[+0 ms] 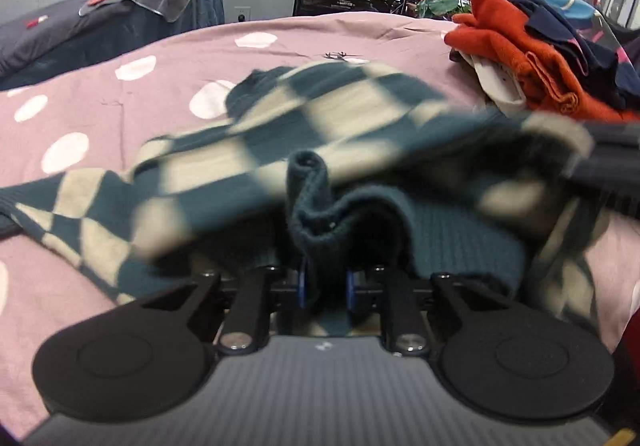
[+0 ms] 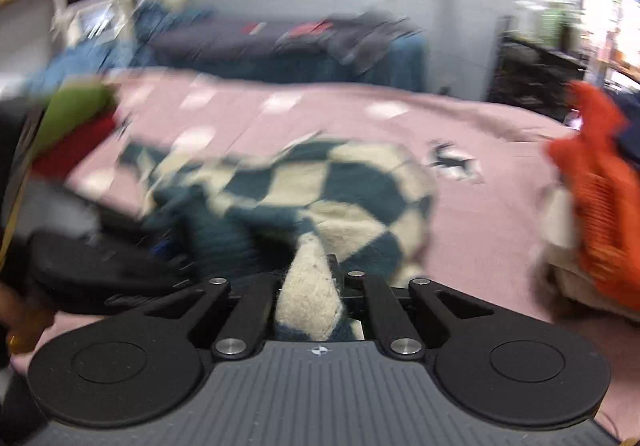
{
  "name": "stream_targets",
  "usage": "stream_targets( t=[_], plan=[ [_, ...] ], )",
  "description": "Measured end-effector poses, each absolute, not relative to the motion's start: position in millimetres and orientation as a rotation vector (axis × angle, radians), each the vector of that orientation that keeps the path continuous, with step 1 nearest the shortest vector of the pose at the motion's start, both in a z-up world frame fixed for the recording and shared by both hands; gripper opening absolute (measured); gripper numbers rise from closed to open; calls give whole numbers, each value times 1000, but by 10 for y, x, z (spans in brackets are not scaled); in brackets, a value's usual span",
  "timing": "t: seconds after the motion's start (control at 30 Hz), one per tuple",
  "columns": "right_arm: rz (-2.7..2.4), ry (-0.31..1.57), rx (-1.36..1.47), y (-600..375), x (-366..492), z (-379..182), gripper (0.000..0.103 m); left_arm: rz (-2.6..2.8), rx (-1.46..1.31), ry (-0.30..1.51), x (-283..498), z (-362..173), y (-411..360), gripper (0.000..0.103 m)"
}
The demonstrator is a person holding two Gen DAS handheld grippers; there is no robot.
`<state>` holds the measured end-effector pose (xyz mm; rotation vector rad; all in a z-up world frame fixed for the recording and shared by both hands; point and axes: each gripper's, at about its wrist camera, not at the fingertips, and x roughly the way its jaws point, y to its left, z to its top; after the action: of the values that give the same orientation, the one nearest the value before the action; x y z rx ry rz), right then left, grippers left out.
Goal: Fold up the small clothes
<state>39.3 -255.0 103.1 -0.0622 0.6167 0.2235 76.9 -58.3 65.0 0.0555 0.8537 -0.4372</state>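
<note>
The left gripper (image 1: pixel 325 288) is pinching a fold of the checked sweater (image 1: pixel 304 133), its jaws closed tight on the teal ribbed edge that is bunching up between them. The right gripper (image 2: pixel 310 294) is doing the same at another spot, its jaws clamped on a cream-and-teal corner of the sweater (image 2: pixel 320 185). The garment is hanging partly lifted and partly draped over the pink spotted bedspread (image 1: pixel 80 105), sagging between the two grips. A pile of clothes (image 1: pixel 532 57), with an orange knit on top, is sitting on the bedspread just beside the sweater, toward the right. The right wrist view is badly blurred, so finer detail there cannot be told.
</note>
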Motion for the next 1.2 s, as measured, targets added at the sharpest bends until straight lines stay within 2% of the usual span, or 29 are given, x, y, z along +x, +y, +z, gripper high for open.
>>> stream_targets(
  t=[0.17, 0.2, 0.23, 0.37, 0.47, 0.5, 0.53, 0.6, 0.67, 0.7, 0.77, 0.8, 0.83, 0.87, 0.9, 0.93, 0.97, 1.0, 1.07, 1.1, 1.13, 1.2],
  plan=[
    [-41, 540, -88, -3248, 131, 1231, 4, -422, -8, 888, 616, 736, -151, 17],
    [-76, 554, -95, -3391, 69, 1238, 4, -409, -12, 899, 577, 742, -59, 15],
    [-99, 571, -107, -3523, -6, 1235, 4, -386, 1, 910, 545, 747, 14, 8],
    [-130, 720, -170, -3771, -282, 1060, 4, -252, 97, 931, 446, 736, 286, 9],
    [-101, 779, -153, -3766, -399, 865, 5, -231, 49, 923, 466, 774, 344, 15],
    [-97, 791, -155, -3722, -403, 828, 5, -228, 53, 915, 478, 796, 299, 30],
    [-91, 797, -158, -3642, -398, 811, 6, -226, 61, 907, 489, 817, 232, 55],
    [-64, 794, -156, -3550, -369, 812, 6, -251, 78, 870, 504, 865, 61, 79],
    [-45, 801, -187, -3497, -320, 820, 7, -285, 91, 835, 529, 924, -113, 80],
    [-50, 812, -207, -3492, -303, 814, 6, -301, 94, 824, 540, 946, -207, 85],
    [-81, 810, -190, -3582, -322, 832, 8, -344, 102, 800, 554, 946, -356, 102],
    [-87, 803, -164, -3616, -324, 867, 17, -364, 117, 790, 579, 912, -426, 103],
    [-95, 787, -144, -3645, -336, 895, 23, -379, 139, 789, 614, 845, -497, 103],
    [-99, 766, -135, -3660, -365, 928, 35, -380, 151, 800, 656, 775, -554, 101],
    [-96, 755, -139, -3659, -381, 958, 35, -394, 145, 808, 690, 694, -589, 84],
    [-87, 748, -152, -3644, -389, 968, 35, -428, 116, 810, 715, 626, -613, 55],
    [-80, 733, -166, -3616, -403, 1000, 35, -451, 76, 825, 749, 569, -631, 42],
    [-74, 709, -177, -3583, -423, 1050, 41, -460, 41, 848, 769, 527, -640, 33],
    [-59, 655, -212, -3495, -414, 1127, 73, -472, 38, 855, 736, 549, -681, 25],
    [-52, 621, -244, -3432, -429, 1172, 96, -490, 63, 848, 679, 597, -713, 23],
    [-36, 578, -280, -3361, -405, 1196, 100, -523, 69, 847, 604, 647, -729, 22],
    [51, 508, -342, -3215, -354, 1250, 101, -590, 68, 869, 426, 714, -742, 22]
  ],
)
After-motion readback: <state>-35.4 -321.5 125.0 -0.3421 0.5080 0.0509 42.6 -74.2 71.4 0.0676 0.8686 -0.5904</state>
